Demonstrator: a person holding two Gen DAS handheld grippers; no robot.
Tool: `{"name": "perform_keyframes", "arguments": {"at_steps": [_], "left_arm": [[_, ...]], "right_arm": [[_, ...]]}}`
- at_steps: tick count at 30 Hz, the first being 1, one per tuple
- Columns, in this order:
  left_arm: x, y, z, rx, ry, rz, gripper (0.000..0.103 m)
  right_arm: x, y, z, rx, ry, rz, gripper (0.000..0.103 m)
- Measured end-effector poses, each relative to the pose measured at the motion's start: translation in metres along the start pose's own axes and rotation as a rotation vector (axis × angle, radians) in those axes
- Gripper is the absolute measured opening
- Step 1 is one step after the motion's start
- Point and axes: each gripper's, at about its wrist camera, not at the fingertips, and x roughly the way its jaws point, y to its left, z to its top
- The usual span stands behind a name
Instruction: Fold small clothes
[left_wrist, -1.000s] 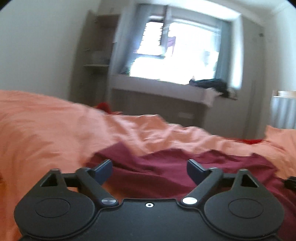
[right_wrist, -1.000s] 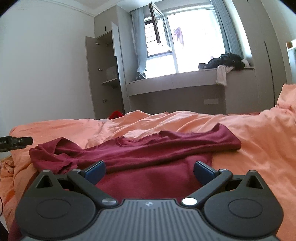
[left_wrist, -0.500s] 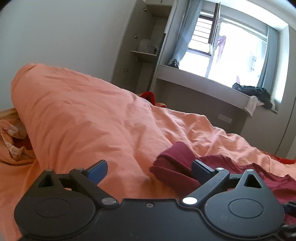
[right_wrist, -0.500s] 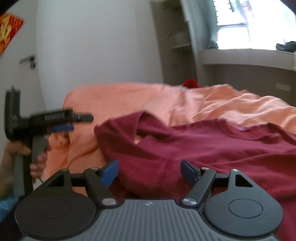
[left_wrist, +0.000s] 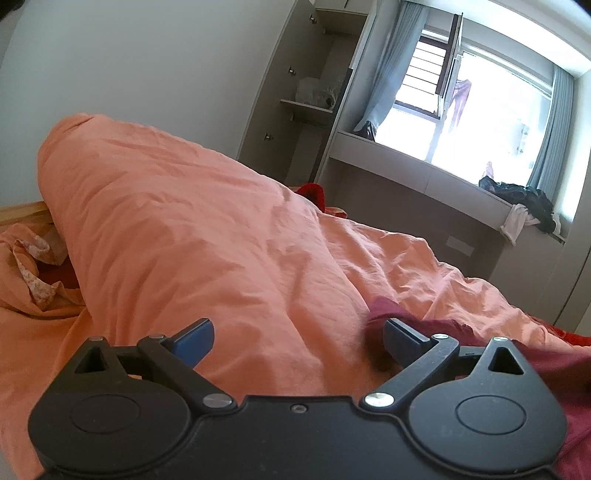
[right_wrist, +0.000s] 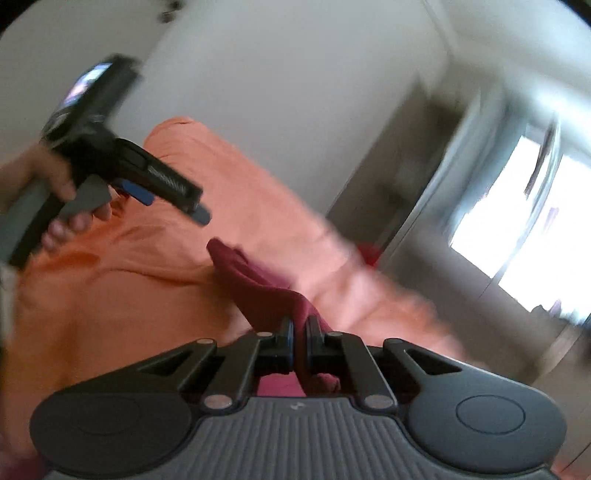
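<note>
Orange bedding (left_wrist: 207, 236) covers the bed I work over, heaped into a long ridge below a bright window (left_wrist: 491, 110). My right hand-held gripper (right_wrist: 299, 341) is pressed together, pinching a fold of the maroon shirt (right_wrist: 258, 284), which rises from the bedding in a creased peak. My left hand-held gripper (left_wrist: 297, 334) is spread wide with nothing between its fingers; its right finger (left_wrist: 402, 338) sits just beside the shirt's edge. An open wardrobe (left_wrist: 314, 92) holds a pale bundle (left_wrist: 317, 90) on one shelf. Dark clothes (left_wrist: 524, 199) lie piled on the window ledge.
</note>
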Motion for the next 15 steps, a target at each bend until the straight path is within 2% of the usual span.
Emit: {"name": "perform_keyframes", "arguments": {"at_steps": [3, 5, 10, 15], "left_arm": [[0.001, -0.002, -0.001, 0.001, 0.009, 0.000, 0.098], [0.003, -0.004, -0.002, 0.006, 0.013, 0.002, 0.098], [0.006, -0.012, -0.006, 0.025, 0.028, 0.002, 0.098], [0.011, -0.017, -0.012, 0.037, 0.054, 0.000, 0.098]], "right_arm": [[-0.032, 0.006, -0.003, -0.111, -0.036, -0.099, 0.006], [-0.051, 0.016, -0.016, -0.180, -0.040, -0.129, 0.006], [-0.075, 0.054, -0.055, -0.321, 0.058, -0.116, 0.007], [-0.090, 0.082, -0.083, -0.339, 0.121, -0.083, 0.009]]}}
